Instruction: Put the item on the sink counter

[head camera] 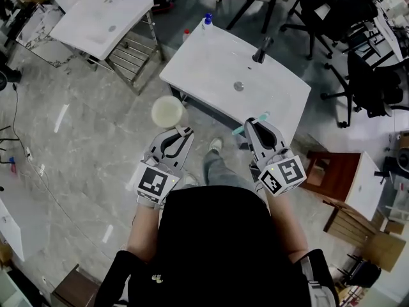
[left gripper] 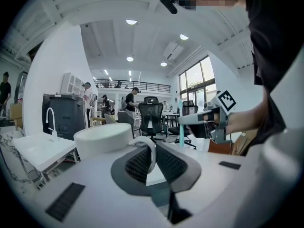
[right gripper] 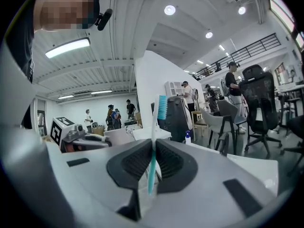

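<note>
- Both bare forearms reach forward from the body; the left gripper (head camera: 181, 133) and the right gripper (head camera: 255, 125) point almost level toward the white rectangular sink counter (head camera: 204, 69).
- The left jaws are closed on the curved handle of a round cream-white cup (left gripper: 102, 139), which is upright with its mouth facing up, near the counter's edge.
- The right jaws clamp the thin handle of a teal and white plastic toothbrush (right gripper: 153, 141), with the bristles up.
- The counter is smooth, with a shallow basin, a round metal drain (head camera: 239, 86) and a dark faucet (head camera: 261, 50).
</note>
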Tool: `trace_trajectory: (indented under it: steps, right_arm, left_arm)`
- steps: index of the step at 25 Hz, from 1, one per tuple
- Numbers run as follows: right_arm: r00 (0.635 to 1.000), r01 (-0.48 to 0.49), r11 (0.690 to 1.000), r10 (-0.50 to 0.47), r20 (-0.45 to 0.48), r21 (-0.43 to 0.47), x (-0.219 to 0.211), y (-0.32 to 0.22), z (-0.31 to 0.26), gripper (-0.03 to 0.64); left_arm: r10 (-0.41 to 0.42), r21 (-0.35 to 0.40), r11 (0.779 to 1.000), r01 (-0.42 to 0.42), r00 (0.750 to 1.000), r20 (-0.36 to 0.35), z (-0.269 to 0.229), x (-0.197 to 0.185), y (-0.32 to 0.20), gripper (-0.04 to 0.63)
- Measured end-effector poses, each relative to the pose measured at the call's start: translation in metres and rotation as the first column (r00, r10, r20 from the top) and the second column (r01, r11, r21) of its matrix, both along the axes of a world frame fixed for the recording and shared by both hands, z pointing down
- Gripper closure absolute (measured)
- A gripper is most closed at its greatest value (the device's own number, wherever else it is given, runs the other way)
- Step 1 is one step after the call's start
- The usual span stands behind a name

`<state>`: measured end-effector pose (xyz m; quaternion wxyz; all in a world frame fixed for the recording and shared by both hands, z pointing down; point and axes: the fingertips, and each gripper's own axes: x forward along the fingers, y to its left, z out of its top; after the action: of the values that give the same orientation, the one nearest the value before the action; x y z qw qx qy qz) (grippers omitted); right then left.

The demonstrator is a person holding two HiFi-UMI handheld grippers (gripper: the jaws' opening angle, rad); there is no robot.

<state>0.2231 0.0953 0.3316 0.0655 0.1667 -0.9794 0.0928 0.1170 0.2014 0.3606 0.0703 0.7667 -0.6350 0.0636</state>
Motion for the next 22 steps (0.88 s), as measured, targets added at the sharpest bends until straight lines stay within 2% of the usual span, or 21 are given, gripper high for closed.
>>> trace_trajectory:
  steps: [12, 17, 22]
  right_arm:
    - [1.000, 0.026, 0.999, -0.026, -0.006, -0.041, -0.041, -0.101, 0.019, 0.571]
    - [0.999, 0.034, 0.998, -0.033, 0.009, -0.058, -0.049, -0.133, 0.019, 0.571]
    - [0.999, 0.042, 0.996, -0.040, 0.026, -0.084, -0.054, -0.161, 0.021, 0.571]
  left_arm:
    - [-0.009, -0.048, 0.999, 0.008, 1.000, -0.012, 0.024, -0.039, -0.101, 0.554]
    - [-0.030, -0.069, 0.997, 0.027, 0.999, -0.039, 0.027, -0.048, -0.132, 0.554]
    - [-0.035, -0.081, 0.996, 0.033, 0.999, -0.019, 0.025, -0.051, -0.162, 0.554]
